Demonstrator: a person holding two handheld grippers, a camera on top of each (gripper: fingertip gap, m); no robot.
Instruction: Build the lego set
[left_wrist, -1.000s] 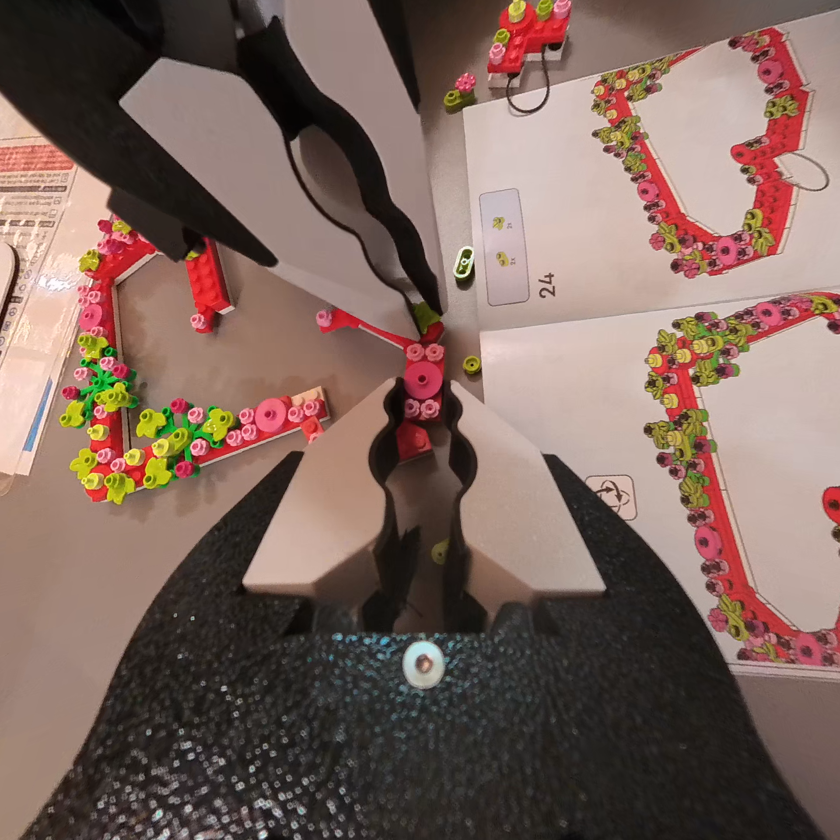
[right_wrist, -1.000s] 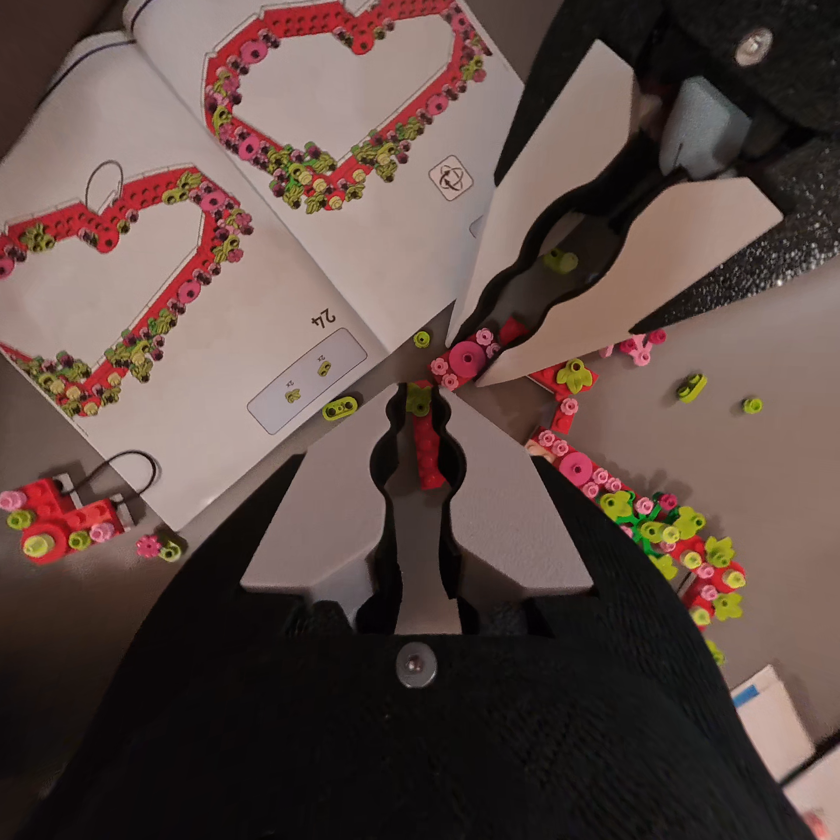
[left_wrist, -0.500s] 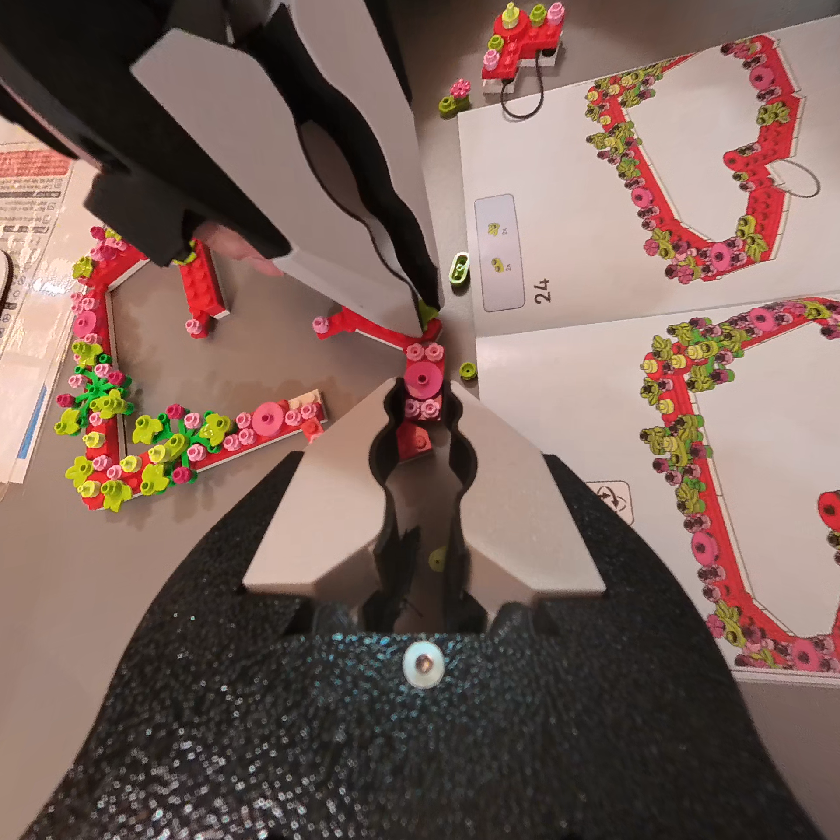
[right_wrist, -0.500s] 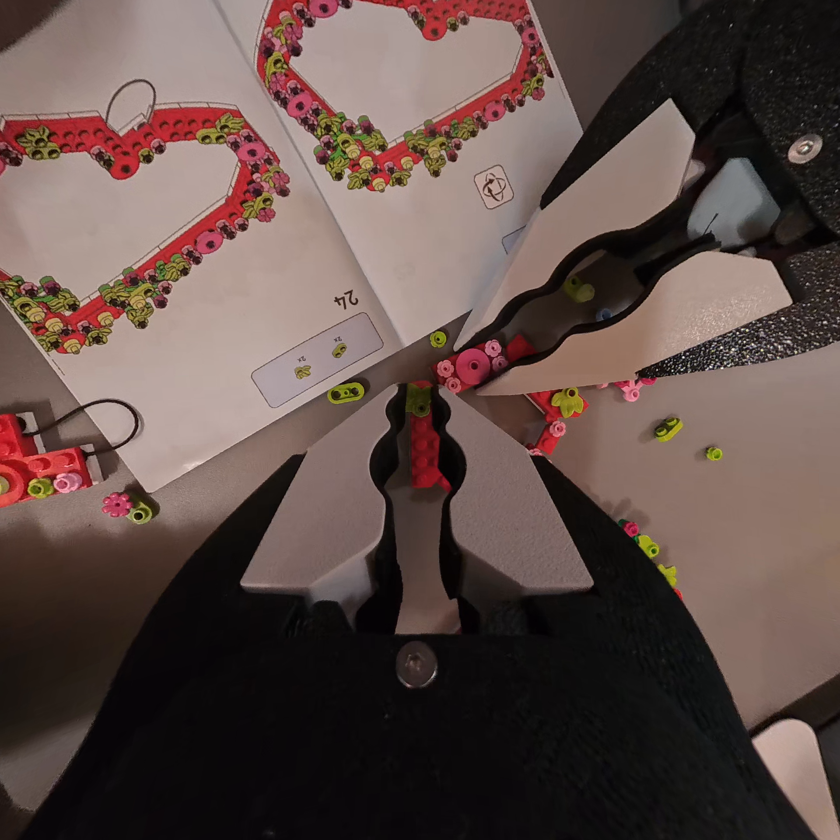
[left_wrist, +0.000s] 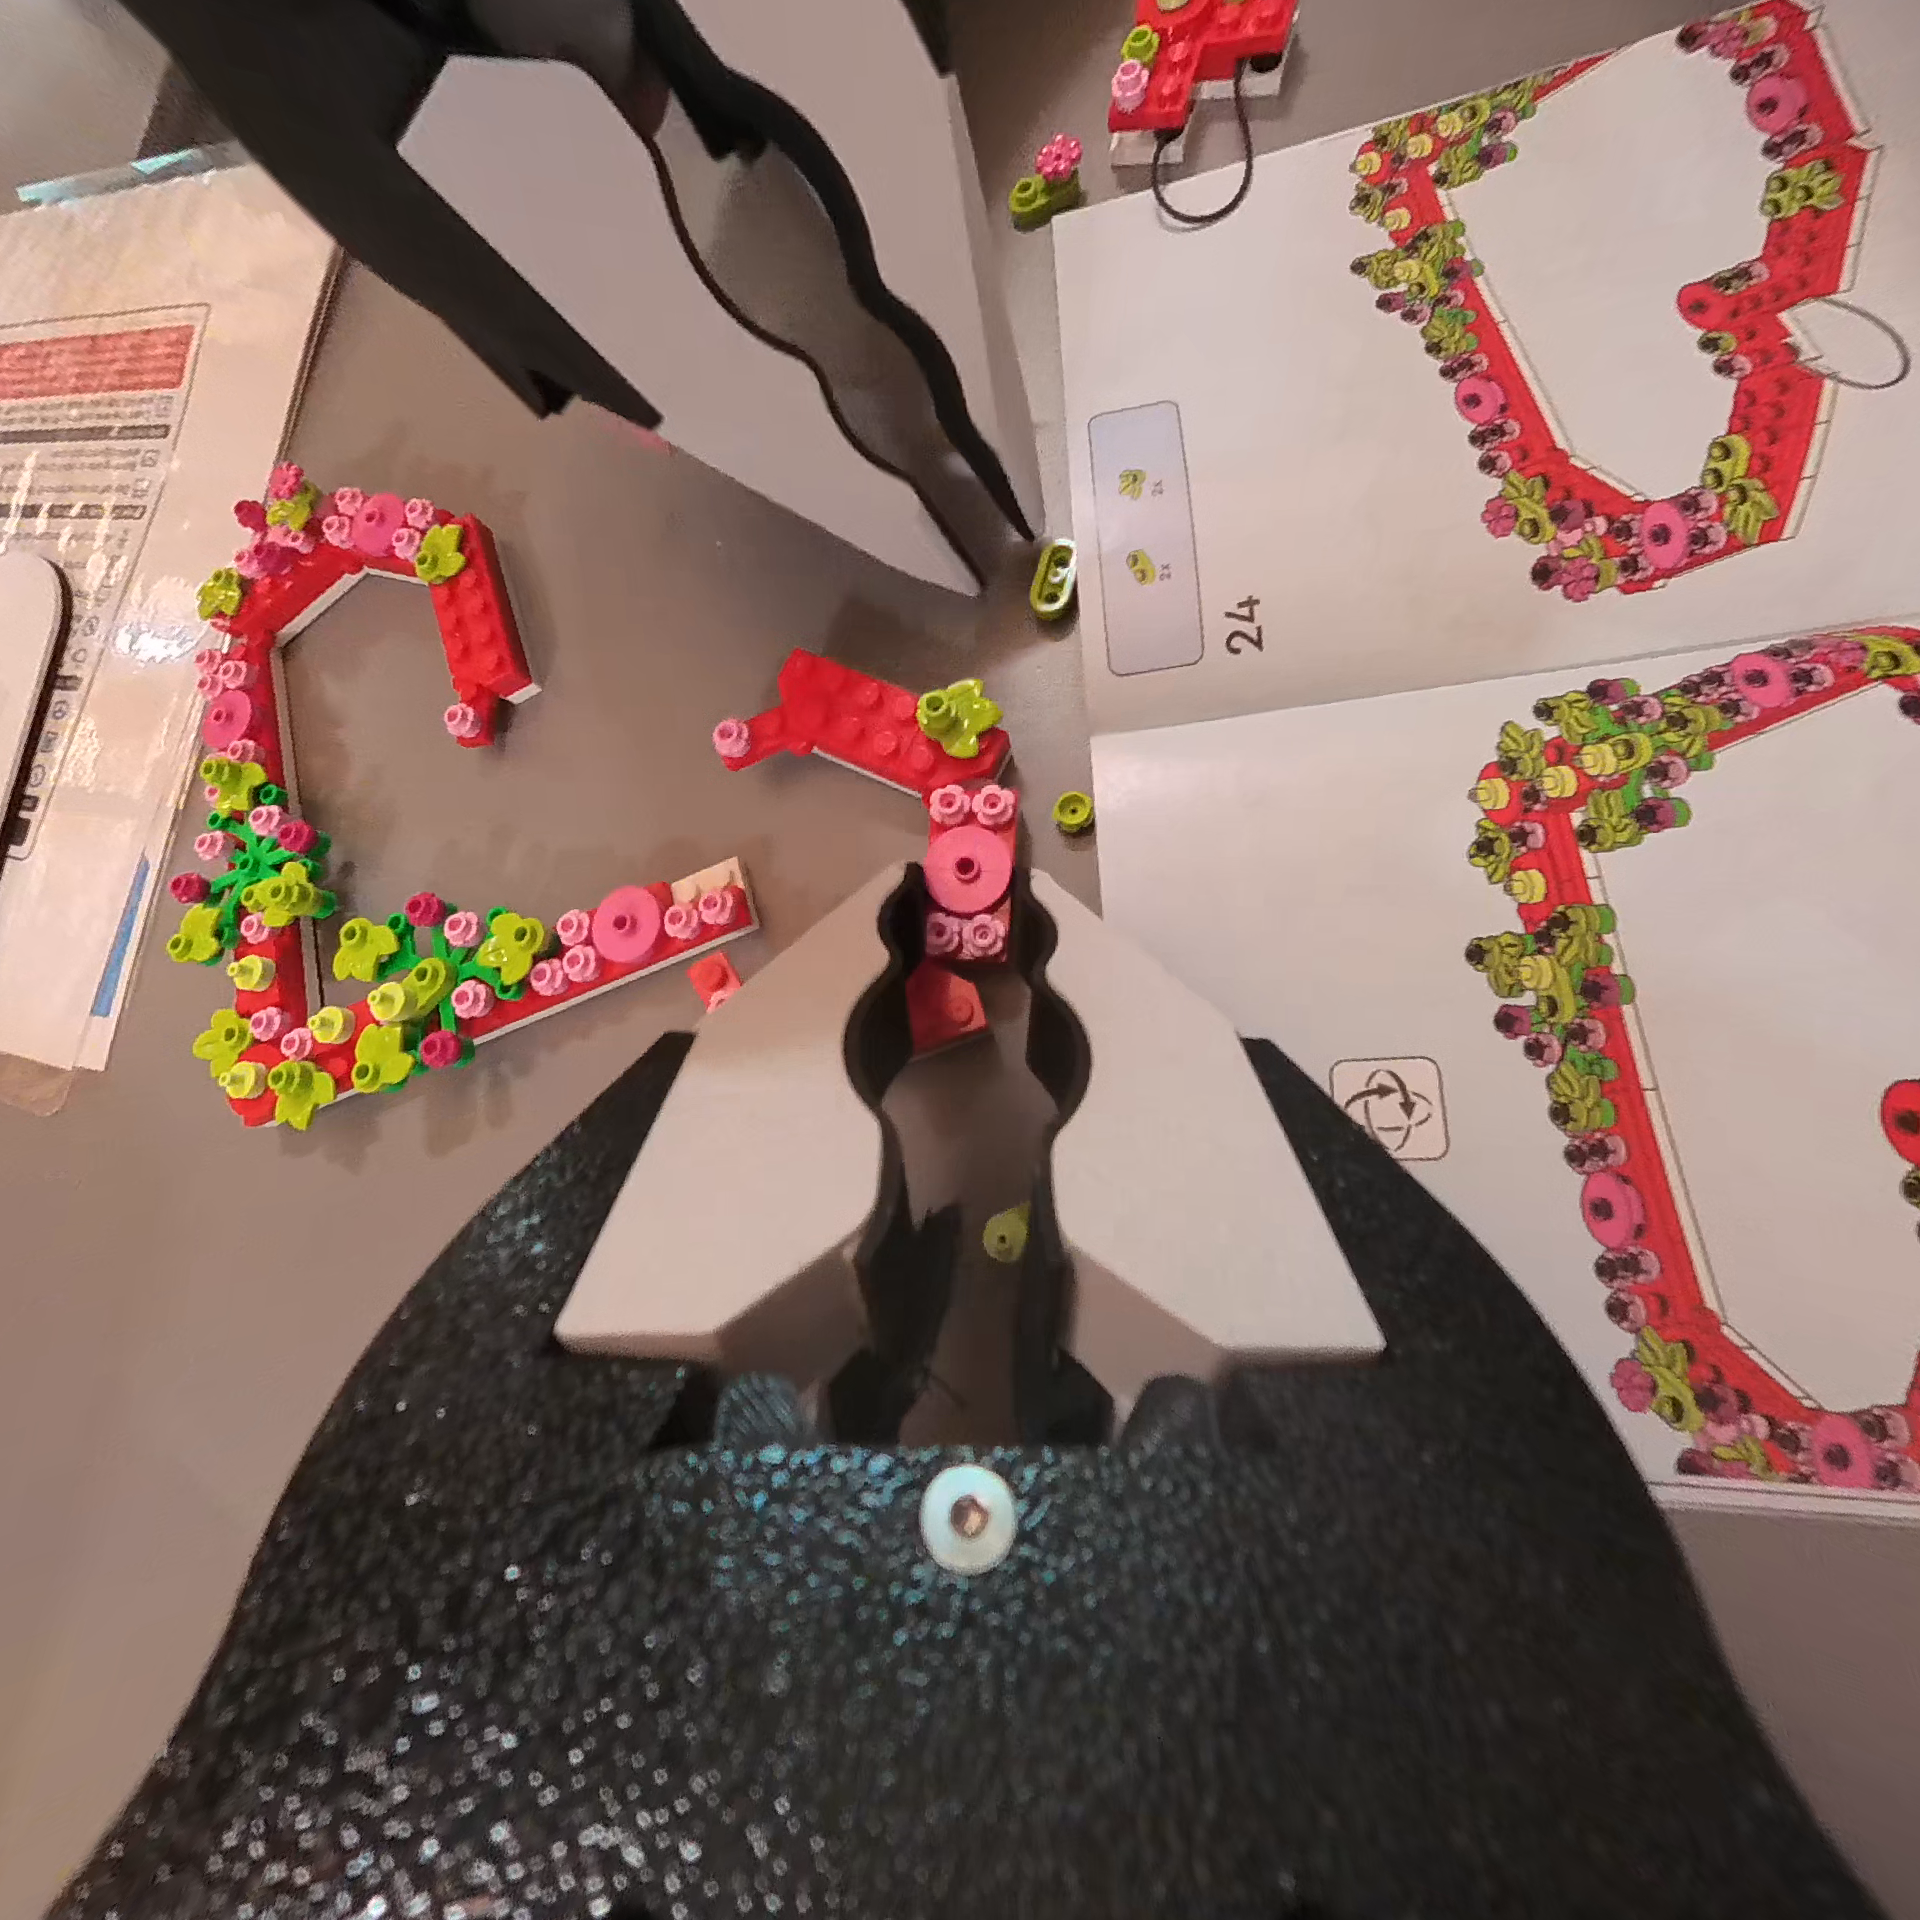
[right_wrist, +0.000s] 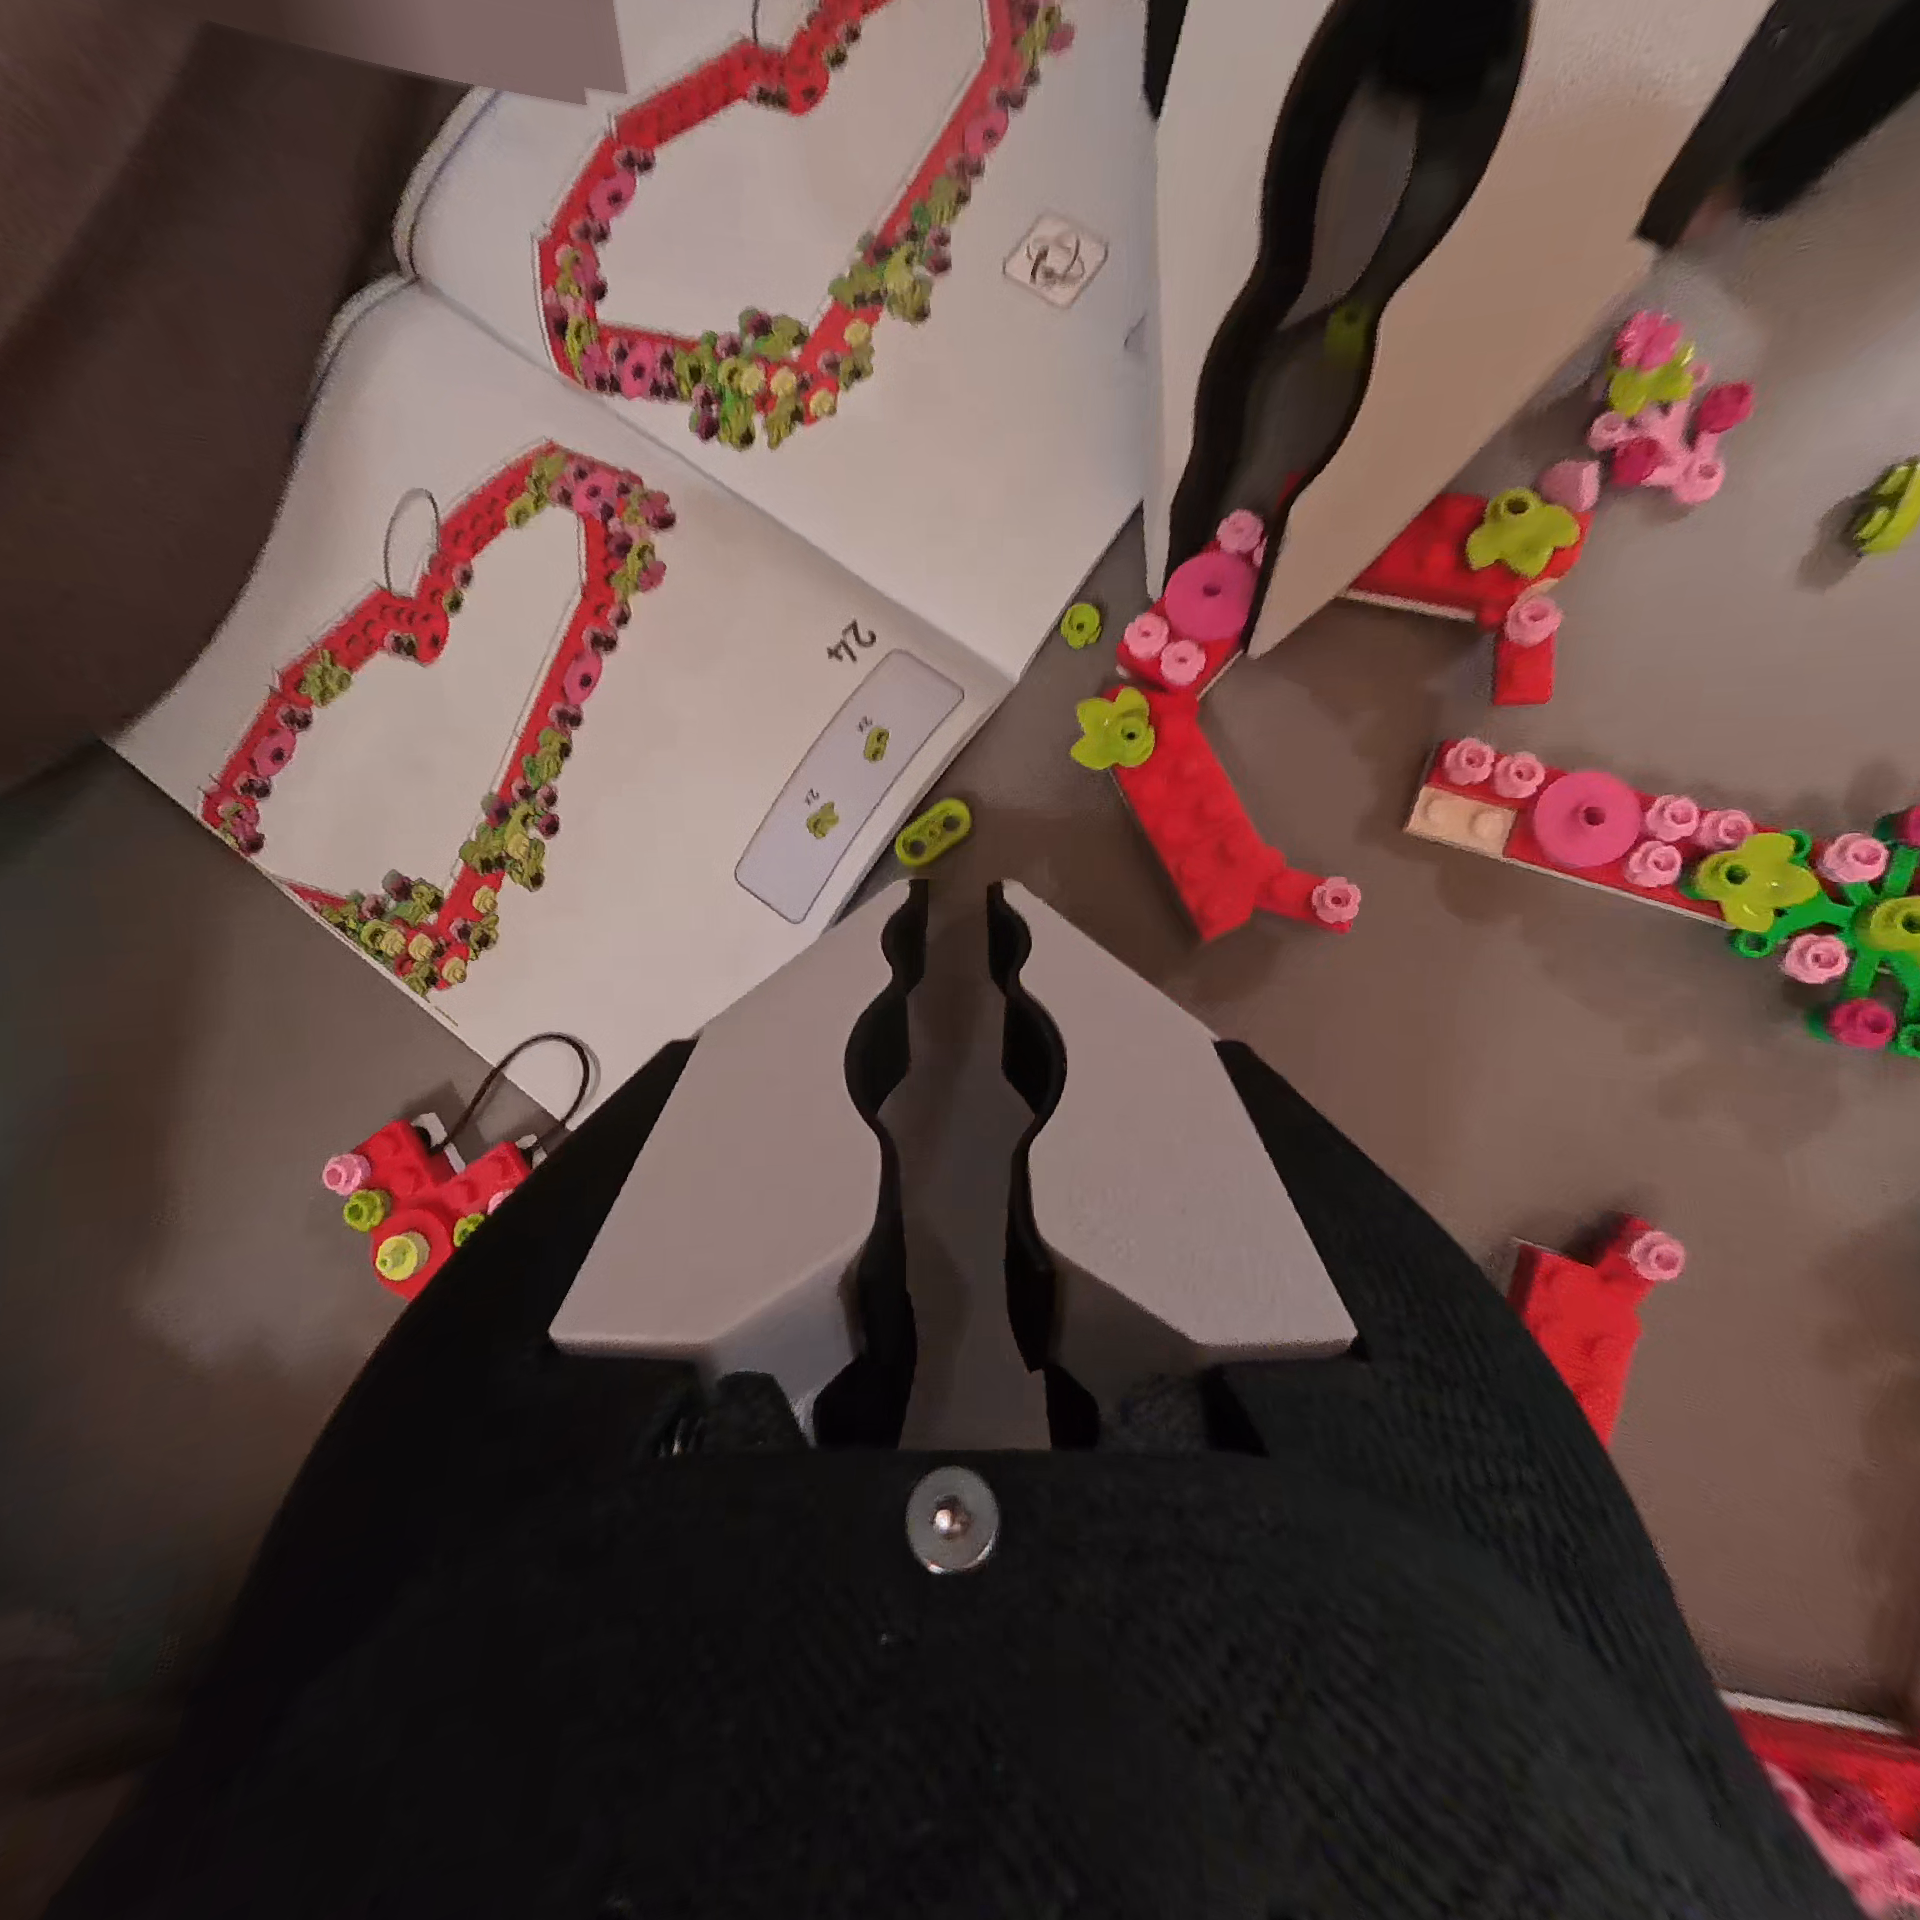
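My left gripper (left_wrist: 971, 888) is shut on one end of a red angled lego segment (left_wrist: 883, 727), around its big pink disc and small pink flowers. The segment's other arm carries a lime flower (left_wrist: 956, 717) and lies free on the grey table. In the right wrist view the segment (right_wrist: 1195, 800) sits just beyond my right gripper (right_wrist: 954, 891), whose jaws stand a narrow gap apart with nothing between them. The right gripper (left_wrist: 1003, 561) also shows in the left wrist view, pulled back from the segment. The left gripper (right_wrist: 1214, 608) shows at the upper right of the right wrist view.
The flower-covered partial heart (left_wrist: 478, 613) lies left of the segment. The open instruction booklet (left_wrist: 1299, 416) lies to the right. A lime two-hole piece (left_wrist: 1055, 582) and a lime stud (left_wrist: 1073, 810) sit at its edge. A red piece with a cord (left_wrist: 1195, 62) lies beyond. Printed sheets (left_wrist: 94, 520) lie far left. The left gripper's tips are roughly 7 cm from the right gripper's. Both grippers' tips are roughly 12 cm from the flower-covered partial heart (left_wrist: 478, 613).
My right gripper has let go of the segment's free arm and drawn back from it. My left gripper still holds the other end, in the same place.
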